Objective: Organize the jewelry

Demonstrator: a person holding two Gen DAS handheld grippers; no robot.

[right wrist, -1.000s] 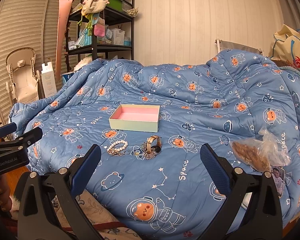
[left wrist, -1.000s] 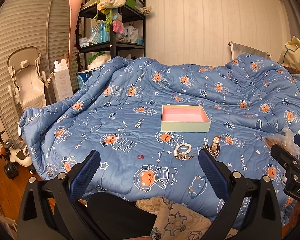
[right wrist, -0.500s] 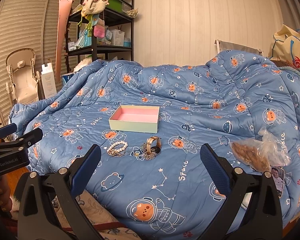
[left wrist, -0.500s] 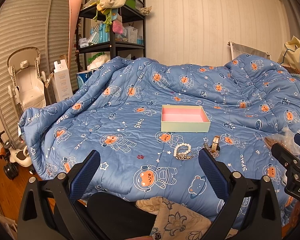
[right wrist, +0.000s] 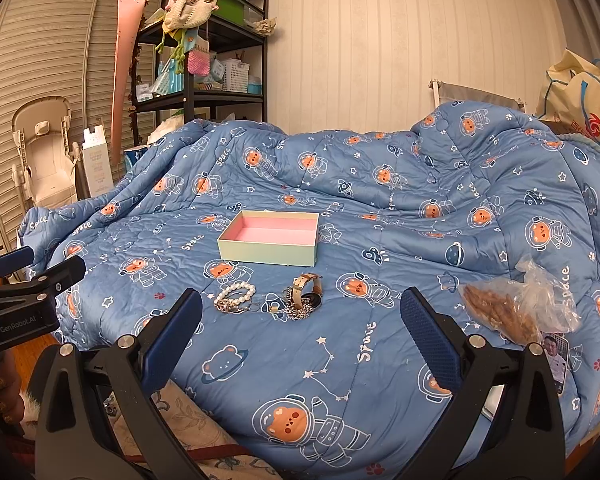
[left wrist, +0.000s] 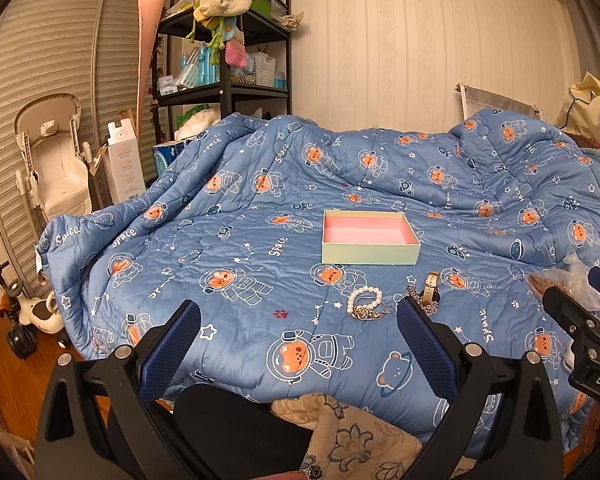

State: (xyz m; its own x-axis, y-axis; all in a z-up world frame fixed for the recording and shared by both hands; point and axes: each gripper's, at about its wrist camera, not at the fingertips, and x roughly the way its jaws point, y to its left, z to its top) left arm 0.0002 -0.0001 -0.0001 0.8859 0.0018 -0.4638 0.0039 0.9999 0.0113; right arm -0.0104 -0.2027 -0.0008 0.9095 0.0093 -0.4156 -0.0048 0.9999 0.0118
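Both the left gripper (left wrist: 298, 336) and the right gripper (right wrist: 300, 322) stood wide open and empty; the pearl bracelet (right wrist: 235, 297), ahead between the right fingers (right wrist: 430, 338), looked light, slippery, best pinched across its strand.

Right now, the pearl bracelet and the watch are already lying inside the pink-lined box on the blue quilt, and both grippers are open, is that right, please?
Not quite. The pearl bracelet and the watch lie on the blue quilt in front of the pink-lined box, not inside it; the right wrist view shows the box holding nothing visible. The rest stands: the left gripper and the right gripper are both open.
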